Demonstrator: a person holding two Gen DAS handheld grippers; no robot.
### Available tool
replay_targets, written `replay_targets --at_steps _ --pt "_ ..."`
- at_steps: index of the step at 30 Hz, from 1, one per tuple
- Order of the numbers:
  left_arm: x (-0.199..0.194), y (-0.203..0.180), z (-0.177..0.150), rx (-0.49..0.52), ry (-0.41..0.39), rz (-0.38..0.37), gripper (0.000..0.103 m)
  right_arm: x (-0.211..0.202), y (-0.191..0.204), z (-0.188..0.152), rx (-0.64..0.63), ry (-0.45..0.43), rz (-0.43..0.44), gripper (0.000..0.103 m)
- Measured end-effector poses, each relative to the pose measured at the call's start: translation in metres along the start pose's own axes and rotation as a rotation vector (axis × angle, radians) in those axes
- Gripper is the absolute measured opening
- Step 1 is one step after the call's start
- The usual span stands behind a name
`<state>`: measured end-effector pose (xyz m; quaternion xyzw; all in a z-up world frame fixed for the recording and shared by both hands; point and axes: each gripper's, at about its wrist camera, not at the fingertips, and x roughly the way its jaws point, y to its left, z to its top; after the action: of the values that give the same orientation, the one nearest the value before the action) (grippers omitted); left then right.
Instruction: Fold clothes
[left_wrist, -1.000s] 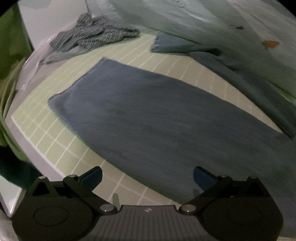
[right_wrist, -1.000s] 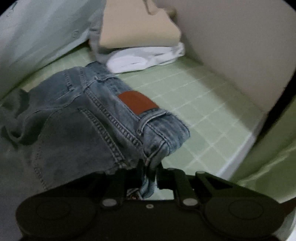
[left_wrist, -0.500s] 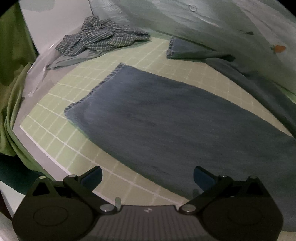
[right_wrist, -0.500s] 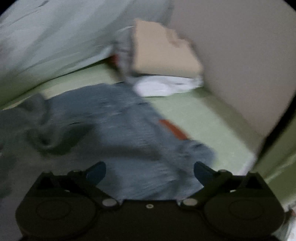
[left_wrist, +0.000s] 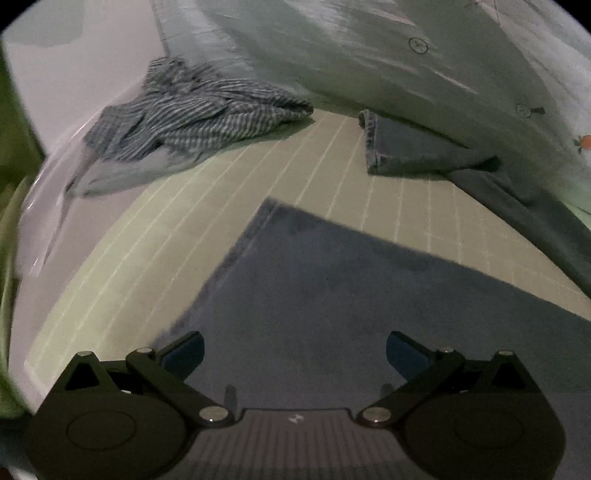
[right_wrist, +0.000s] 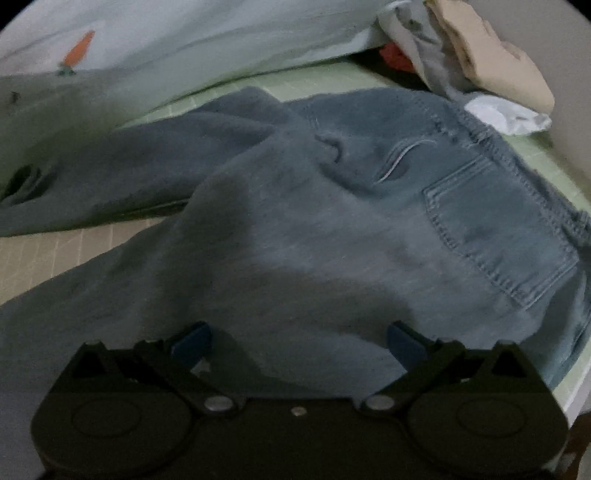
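Observation:
Blue jeans lie spread on a green grid mat (left_wrist: 184, 229). My left gripper (left_wrist: 295, 354) hangs open just above one flat leg (left_wrist: 351, 302), near its hem edge, with nothing between the fingers. The other leg's hem (left_wrist: 402, 151) lies farther back, partly under a pale sheet (left_wrist: 406, 55). In the right wrist view my right gripper (right_wrist: 299, 343) is open over the seat of the jeans (right_wrist: 332, 229), left of the back pocket (right_wrist: 495, 229). The denim lies below its fingers and is not pinched.
A crumpled striped shirt (left_wrist: 199, 114) sits at the mat's far left corner. Behind the waistband, folded beige cloth (right_wrist: 491, 62), white cloth (right_wrist: 506, 114) and something red (right_wrist: 397, 55) are stacked against a wall. A pale sheet with a carrot print (right_wrist: 184, 44) borders the mat's far side.
My right gripper has let go of the waistband, opened wide and swung left over the seat. My left gripper, still open, slid along the leg toward its hem and the striped shirt.

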<state>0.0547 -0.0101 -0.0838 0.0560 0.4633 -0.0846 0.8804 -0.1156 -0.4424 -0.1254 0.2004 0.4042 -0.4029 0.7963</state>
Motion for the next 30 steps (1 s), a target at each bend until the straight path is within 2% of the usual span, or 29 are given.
replay_targets --at_steps 7,13,19,21,25,30 --pt "0.049 -0.011 0.050 0.115 0.011 -0.093 0.103 0.003 0.012 0.008 0.141 -0.005 -0.098 0.103" --pt "0.093 -0.042 0.088 0.202 -0.003 -0.145 0.103 0.007 0.015 0.009 0.151 -0.001 -0.107 0.103" --pt "0.117 -0.072 0.126 0.257 -0.072 -0.166 0.102 0.012 0.016 0.019 0.154 0.041 -0.106 0.103" --pt "0.126 -0.078 0.135 0.272 -0.070 -0.173 0.095 0.013 0.017 0.021 0.164 0.047 -0.112 0.103" --pt "0.140 -0.087 0.151 0.317 -0.075 -0.207 0.090 0.013 0.023 0.021 0.189 0.047 -0.131 0.103" --pt "0.158 -0.092 0.159 0.366 -0.048 -0.245 0.072 0.015 0.027 0.024 0.215 0.046 -0.151 0.103"
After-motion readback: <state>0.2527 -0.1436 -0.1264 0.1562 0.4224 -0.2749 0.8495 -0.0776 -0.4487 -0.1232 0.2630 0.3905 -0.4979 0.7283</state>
